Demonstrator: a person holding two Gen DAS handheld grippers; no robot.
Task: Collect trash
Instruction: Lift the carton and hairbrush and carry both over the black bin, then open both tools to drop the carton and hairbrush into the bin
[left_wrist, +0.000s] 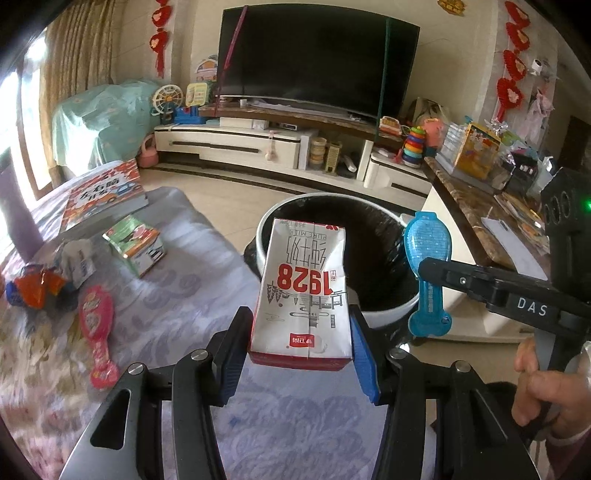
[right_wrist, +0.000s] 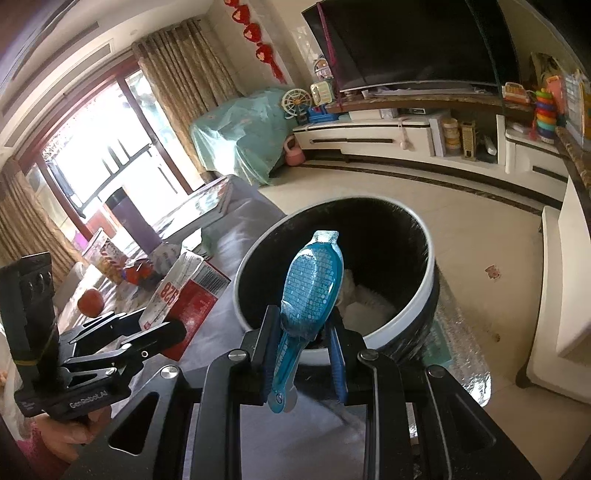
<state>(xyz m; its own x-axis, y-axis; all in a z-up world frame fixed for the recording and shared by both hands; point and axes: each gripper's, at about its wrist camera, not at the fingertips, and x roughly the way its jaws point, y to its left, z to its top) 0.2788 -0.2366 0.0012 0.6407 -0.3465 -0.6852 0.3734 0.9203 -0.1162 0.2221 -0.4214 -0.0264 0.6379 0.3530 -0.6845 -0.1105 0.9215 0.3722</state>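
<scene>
The living room holds a big television (left_wrist: 317, 55); a patterned cloth covers the surface (left_wrist: 155, 325), and the black-lined bin (left_wrist: 373, 236) stands at its far edge. Over its rim, the left gripper (left_wrist: 301, 343) has its fingers pinching a light, crushable milk carton (left_wrist: 303, 291) by its sides. The right gripper (right_wrist: 303, 354) nips a thin, likely slippery blue packet (right_wrist: 310, 288) low down.

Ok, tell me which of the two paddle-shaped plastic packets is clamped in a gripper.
The blue packet, pinched in the right gripper over the trash bin. The pink packet lies loose on the bedspread, untouched.
</scene>
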